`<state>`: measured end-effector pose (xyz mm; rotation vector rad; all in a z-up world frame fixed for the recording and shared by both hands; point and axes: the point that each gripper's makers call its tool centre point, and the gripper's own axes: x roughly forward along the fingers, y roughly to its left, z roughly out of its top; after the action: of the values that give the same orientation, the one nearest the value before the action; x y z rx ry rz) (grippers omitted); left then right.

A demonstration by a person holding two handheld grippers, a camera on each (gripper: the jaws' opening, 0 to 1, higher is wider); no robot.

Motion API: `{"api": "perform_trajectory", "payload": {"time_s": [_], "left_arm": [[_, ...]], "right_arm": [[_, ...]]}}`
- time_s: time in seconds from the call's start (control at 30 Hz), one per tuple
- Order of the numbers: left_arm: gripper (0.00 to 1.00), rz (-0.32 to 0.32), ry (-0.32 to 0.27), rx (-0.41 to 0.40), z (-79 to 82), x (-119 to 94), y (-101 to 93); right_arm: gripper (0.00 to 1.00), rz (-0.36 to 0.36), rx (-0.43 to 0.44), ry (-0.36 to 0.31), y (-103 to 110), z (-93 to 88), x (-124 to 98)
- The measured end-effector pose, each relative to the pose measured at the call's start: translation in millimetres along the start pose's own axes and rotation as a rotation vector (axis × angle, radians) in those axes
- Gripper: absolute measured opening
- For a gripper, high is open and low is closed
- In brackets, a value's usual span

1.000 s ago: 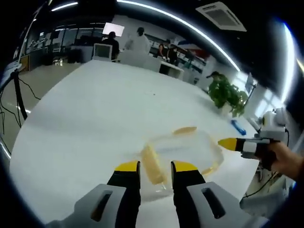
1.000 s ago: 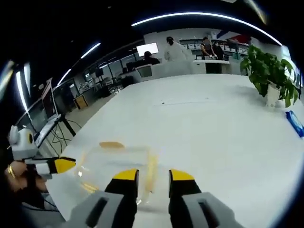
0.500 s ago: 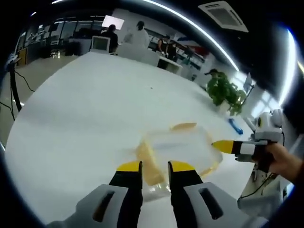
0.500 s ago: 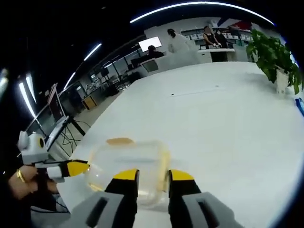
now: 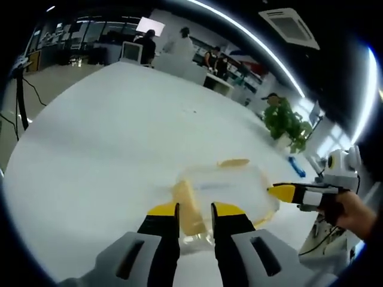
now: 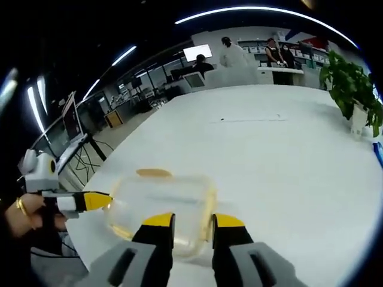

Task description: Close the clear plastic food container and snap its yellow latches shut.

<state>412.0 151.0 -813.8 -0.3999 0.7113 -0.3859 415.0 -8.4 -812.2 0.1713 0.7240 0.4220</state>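
while my left gripper [image 5: 194, 210] straddles a yellow latch [image 5: 189, 206], jaws parted, the container [image 6: 160, 206] lies lengthwise between grippers (right gripper [image 6: 193, 220] likewise parted).

Container [image 6: 161, 200] is clear glossy plastic with matt yellow latches [image 6: 153, 173]; worktop [image 5: 114, 137] looks smooth, matt white; tool [image 5: 194, 210] tips are yellow plastic.

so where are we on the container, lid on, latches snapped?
Lid looks seated on the clear plastic food container. In hand: the left gripper is at the near yellow latch, the right gripper is at the opposite side. Left: the far yellow latch looks flipped out; whether any latch has snapped is unclear.
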Motion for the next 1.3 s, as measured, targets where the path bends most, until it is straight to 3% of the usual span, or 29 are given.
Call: {"api": "perform_trajectory", "payload": {"time_s": [0.23, 0.33, 0.57, 0.8, 0.97, 1.07, 1.17, 1.3], "left_arm": [[0.23, -0.012, 0.023, -0.016, -1.4, 0, -0.3], [0.22, -0.017, 0.035, -0.070, -1.4, 1, 2.5], [0.22, -0.038, 0.058, -0.046, -1.7, 0, 1.1], [0.22, -0.051, 0.082, -0.052, -1.6, 1, 2.5], [0.22, -0.048, 0.086, -0.019, -0.9, 2, 0.6], [0.23, -0.041, 0.079, -0.018, -0.6, 2, 1.1], [0.25, -0.033, 0.083, -0.056, -1.2, 3, 4.8], [0.25, -0.049, 0.083, -0.084, -3.3, 3, 2.8]], "right_arm": [[0.22, -0.002, -0.009, 0.003, 1, -0.5, 0], [0.23, 0.002, -0.029, 0.009, 3, -0.2, 1], [0.25, -0.007, -0.037, 0.014, 4, -0.3, 3], [0.30, -0.012, -0.111, 0.045, 10, -2.0, 3], [0.27, 0.002, -0.140, 0.053, 7, -1.9, 1], [0.25, -0.003, -0.103, 0.044, 1, 0.2, -1], [0.25, 0.038, -0.050, 0.061, 4, -2.8, 0], [0.28, 0.039, -0.045, 0.067, 5, -3.1, 2]]}}
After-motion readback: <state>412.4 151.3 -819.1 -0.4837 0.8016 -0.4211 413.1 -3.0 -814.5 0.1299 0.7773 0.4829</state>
